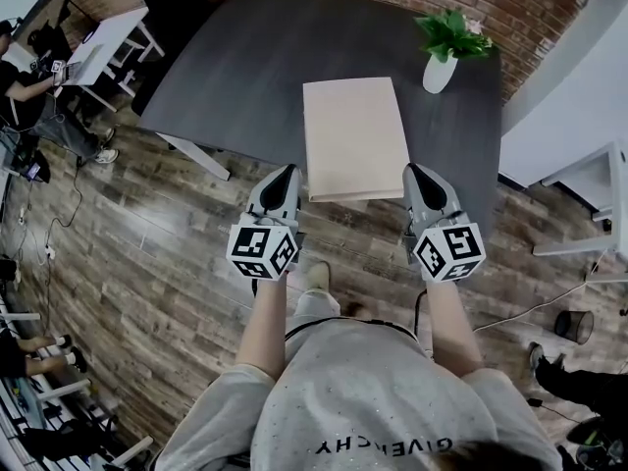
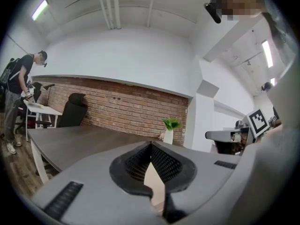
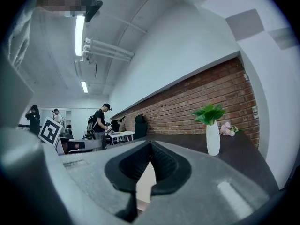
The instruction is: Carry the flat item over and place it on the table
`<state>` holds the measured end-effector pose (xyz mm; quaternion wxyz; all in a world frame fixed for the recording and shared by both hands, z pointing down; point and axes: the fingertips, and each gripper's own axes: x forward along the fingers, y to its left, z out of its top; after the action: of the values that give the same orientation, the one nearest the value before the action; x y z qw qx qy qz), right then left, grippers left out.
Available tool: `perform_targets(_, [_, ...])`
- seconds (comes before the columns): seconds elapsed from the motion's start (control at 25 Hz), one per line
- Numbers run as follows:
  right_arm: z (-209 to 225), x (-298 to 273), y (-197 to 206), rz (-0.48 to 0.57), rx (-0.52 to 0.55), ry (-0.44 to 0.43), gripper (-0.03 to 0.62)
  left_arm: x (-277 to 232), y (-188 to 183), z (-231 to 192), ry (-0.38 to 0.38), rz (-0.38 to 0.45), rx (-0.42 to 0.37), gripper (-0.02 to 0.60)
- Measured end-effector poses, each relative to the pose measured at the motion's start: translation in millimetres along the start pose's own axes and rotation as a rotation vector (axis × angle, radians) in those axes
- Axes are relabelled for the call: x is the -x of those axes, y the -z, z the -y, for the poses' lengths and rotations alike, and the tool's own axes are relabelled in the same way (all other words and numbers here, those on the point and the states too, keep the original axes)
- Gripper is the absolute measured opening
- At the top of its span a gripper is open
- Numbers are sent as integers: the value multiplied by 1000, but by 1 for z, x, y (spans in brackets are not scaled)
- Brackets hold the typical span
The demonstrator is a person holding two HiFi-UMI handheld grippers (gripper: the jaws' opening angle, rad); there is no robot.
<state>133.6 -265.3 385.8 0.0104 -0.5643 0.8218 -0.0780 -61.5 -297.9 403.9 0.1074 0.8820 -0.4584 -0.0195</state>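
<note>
The flat item is a beige board lying lengthwise on the dark table, with its near end at the table's front edge. My left gripper is shut, its tip beside the board's near left edge. On the near right edge sits the tip of my right gripper, also shut. Whether the tips touch the board I cannot tell. In the left gripper view the jaws meet at the tip, and a beige strip of board shows in the gap behind them. The right gripper view shows the same beige strip.
A white vase with a green plant stands at the table's far right corner, beyond the board. A brick wall runs behind the table. A white desk with a person is far left. White furniture and a bin stand at right.
</note>
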Motion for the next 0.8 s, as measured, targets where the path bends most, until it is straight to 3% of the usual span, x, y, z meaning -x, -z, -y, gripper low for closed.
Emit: perform_targets(0.8, [3, 2, -19, 13, 34, -36, -5, 2, -23, 1, -27, 38, -8, -2])
